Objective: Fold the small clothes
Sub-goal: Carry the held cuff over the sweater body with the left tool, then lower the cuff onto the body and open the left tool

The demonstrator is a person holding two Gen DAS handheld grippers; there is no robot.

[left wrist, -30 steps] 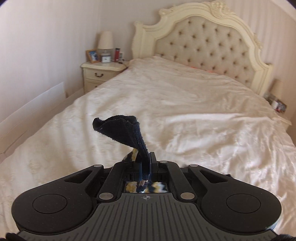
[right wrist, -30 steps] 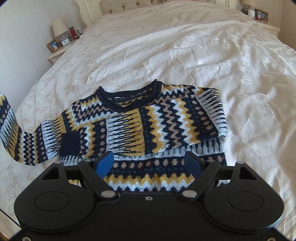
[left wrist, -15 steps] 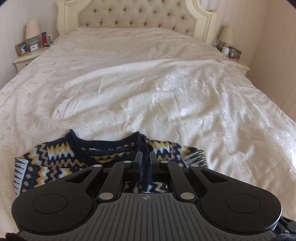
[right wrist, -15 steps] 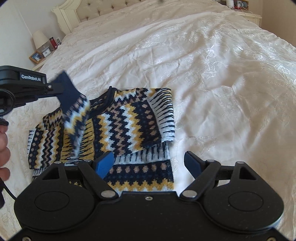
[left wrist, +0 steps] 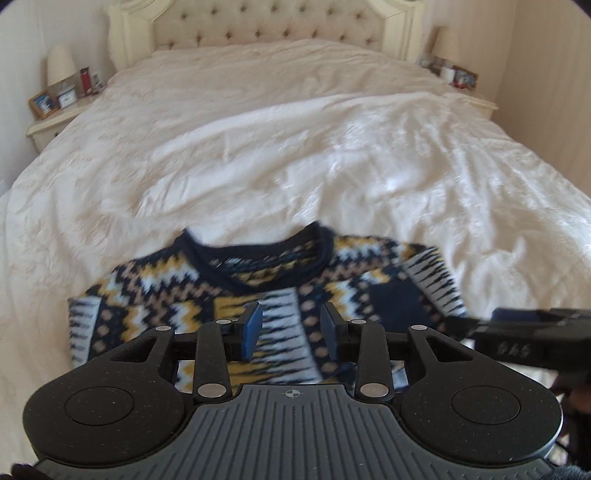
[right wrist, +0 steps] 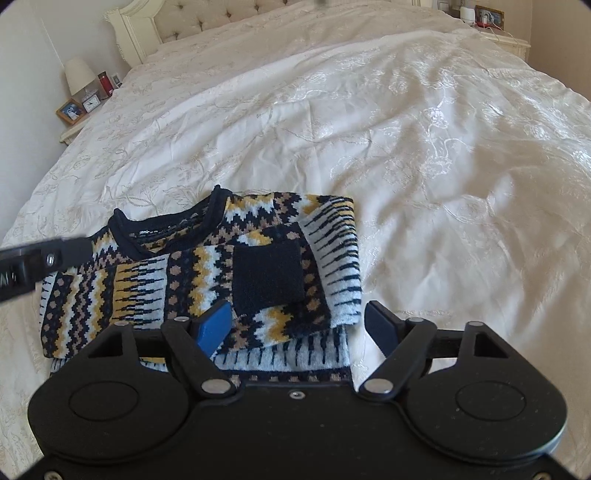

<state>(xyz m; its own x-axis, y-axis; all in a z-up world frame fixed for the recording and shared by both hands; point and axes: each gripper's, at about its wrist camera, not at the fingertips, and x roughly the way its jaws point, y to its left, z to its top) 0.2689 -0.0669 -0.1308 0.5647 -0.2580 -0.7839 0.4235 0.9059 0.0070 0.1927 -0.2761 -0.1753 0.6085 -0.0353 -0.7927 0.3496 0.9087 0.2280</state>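
Note:
A small navy, yellow, white and tan zigzag sweater lies flat on the white bed, neck towards the headboard. Both sleeves are folded across its chest, and a navy cuff lies on top. My right gripper hovers open over the sweater's lower right part, with nothing between its fingers. In the left wrist view the sweater is blurred. My left gripper is open just above its middle and holds nothing. The right gripper's body pokes in from the right; the left gripper's body shows at the left edge.
The white embroidered bedcover spreads wide beyond and right of the sweater. A tufted cream headboard stands at the far end. A nightstand with lamp, photo frame and clock sits at the left. Another nightstand sits at the right.
My left gripper carried the left sleeve across the sweater, laid it on the chest and opened. The right gripper stayed open and shifted slightly.

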